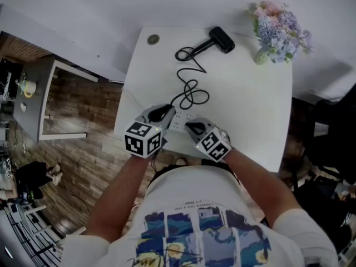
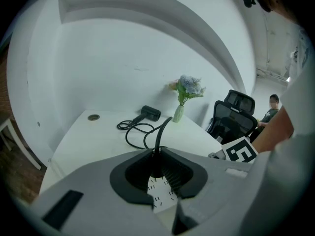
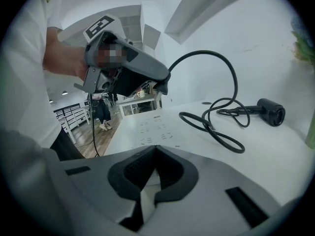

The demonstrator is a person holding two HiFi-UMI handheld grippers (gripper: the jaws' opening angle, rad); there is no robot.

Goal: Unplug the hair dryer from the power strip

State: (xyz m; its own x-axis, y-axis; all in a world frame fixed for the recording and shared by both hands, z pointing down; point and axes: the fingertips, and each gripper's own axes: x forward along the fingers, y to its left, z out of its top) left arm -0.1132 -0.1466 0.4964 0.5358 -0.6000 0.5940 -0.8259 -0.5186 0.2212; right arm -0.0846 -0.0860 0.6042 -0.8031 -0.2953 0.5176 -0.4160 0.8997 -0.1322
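A black hair dryer (image 1: 221, 39) (image 2: 150, 113) (image 3: 271, 111) lies at the far side of the white table (image 1: 250, 110). Its black cord (image 1: 192, 90) (image 3: 216, 122) loops back toward me. My left gripper (image 1: 165, 114) (image 2: 156, 168) (image 3: 164, 85) is shut on the dark plug at the cord's end. It holds the plug in the air above the white power strip (image 1: 179, 121) (image 2: 161, 193) (image 3: 152, 127). My right gripper (image 1: 192, 128) (image 3: 147, 176) sits low at the strip's near end, its pads shut on that white end.
A vase of flowers (image 1: 275, 29) (image 2: 186, 95) stands at the far right corner. A round cable grommet (image 1: 153, 39) is at the far left corner. A black office chair (image 2: 231, 114) is to the right of the table, and wooden floor and a grey desk (image 1: 50, 93) to the left.
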